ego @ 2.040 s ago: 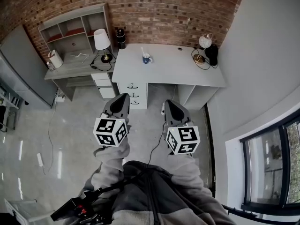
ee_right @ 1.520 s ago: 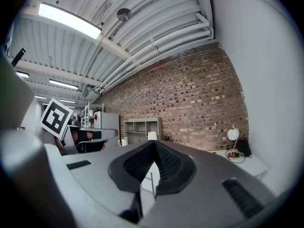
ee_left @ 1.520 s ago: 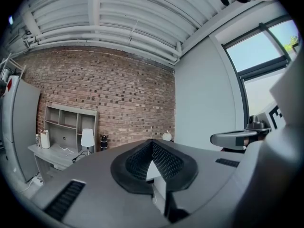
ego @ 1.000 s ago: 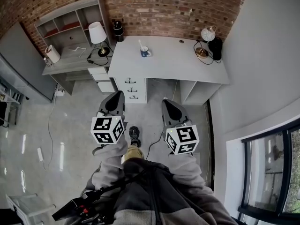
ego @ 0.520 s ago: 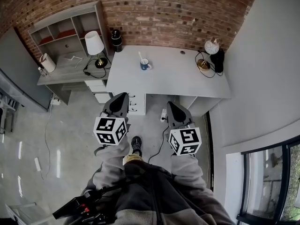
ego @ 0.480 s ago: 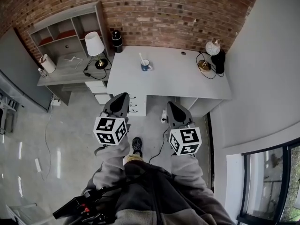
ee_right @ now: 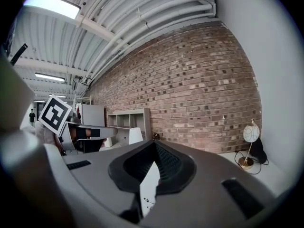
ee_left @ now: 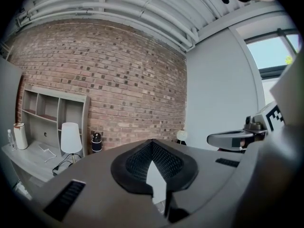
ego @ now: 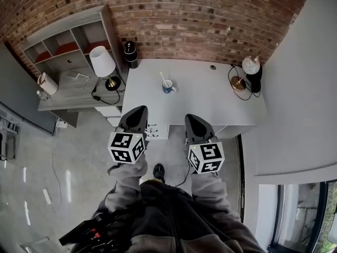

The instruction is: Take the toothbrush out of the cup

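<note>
In the head view a blue and white cup (ego: pixel 168 86) stands on the white desk (ego: pixel 210 101), towards its back left. A white toothbrush (ego: pixel 162 77) sticks up out of the cup, leaning left. My left gripper (ego: pixel 138 110) and right gripper (ego: pixel 189 118) hang side by side above the desk's front edge, well short of the cup. Both are shut with nothing in them. In the left gripper view the left gripper (ee_left: pixel 152 144) has its jaws closed, and in the right gripper view so does the right gripper (ee_right: pixel 154 145). The cup is hidden in both gripper views.
A white-shaded lamp (ego: pixel 102 62) and a grey shelf unit (ego: pixel 63 41) stand on the lower side desk to the left. A black canister (ego: pixel 130 52) sits at the desk's back left corner, a globe lamp (ego: pixel 249 67) at its right. A brick wall (ego: pixel 200 20) runs behind.
The person has walked towards the desk, so it and the cup now lie closer below. Both grippers keep the same pose in front of the body, still shut.
</note>
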A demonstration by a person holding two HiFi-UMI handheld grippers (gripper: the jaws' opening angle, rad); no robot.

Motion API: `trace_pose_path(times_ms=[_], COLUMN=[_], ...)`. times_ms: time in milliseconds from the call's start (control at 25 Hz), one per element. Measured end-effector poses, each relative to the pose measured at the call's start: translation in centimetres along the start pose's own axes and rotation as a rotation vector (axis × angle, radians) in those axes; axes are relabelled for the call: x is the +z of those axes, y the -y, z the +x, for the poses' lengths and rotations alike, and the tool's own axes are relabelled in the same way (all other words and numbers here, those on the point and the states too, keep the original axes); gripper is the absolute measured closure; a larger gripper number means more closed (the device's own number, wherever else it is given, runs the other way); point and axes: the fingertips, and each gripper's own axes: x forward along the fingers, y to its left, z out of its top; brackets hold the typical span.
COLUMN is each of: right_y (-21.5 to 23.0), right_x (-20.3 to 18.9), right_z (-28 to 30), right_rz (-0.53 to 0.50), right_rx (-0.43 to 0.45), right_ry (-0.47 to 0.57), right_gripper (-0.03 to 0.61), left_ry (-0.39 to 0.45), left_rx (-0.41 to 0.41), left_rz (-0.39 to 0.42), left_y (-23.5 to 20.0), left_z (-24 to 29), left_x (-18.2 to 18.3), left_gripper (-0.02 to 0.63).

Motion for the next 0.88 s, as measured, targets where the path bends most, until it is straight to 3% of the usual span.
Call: trace_pose_path(times_ms=[440,880], right_y=[2.8,4.5], right_x=[-0.2,-5.3], right_z=[9.9,13.6], right_rz=[0.006,0.022], right_rx=[-0.047,-0.034], right_ry=[-0.068,-0.229], right_gripper=[0.578,0.578], left_ry=[-0.056,-0.18], left_rx=[-0.048,-0.035], left_rz=[-0.042,-0.131], left_y=[-6.6,-8.3], left_z=[8.8,12.7], left_x=[-1.0,-7.0], left_gripper=[0.611,0.611])
